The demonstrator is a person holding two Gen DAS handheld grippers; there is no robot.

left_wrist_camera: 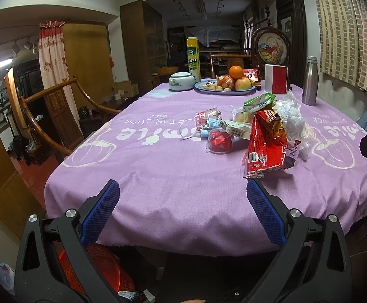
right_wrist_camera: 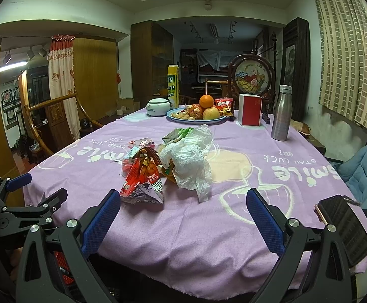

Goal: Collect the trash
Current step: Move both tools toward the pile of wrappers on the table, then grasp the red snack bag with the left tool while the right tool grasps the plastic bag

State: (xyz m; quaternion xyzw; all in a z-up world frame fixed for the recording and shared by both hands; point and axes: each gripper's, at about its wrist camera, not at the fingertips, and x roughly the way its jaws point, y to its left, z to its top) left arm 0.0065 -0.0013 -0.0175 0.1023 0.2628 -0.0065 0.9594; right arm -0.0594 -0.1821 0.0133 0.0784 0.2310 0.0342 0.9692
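Purple fuzzy tablecloth (left_wrist_camera: pixel 173 176), crinkly foil wrapper (left_wrist_camera: pixel 266 146)

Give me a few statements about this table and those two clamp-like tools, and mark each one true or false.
1. Both grippers are open and hold nothing. True: the left gripper and the right gripper each show spread fingers with only tablecloth between them.
2. The red snack bag lies in a pile with the crumpled clear plastic bag. True.
3. The metal bottle has tipped over. False: it stands upright.
4. The orange sits alone on the tablecloth. False: it is stacked on other fruit on the blue plate.
5. The red basket stands on the table. False: it is below the table edge.
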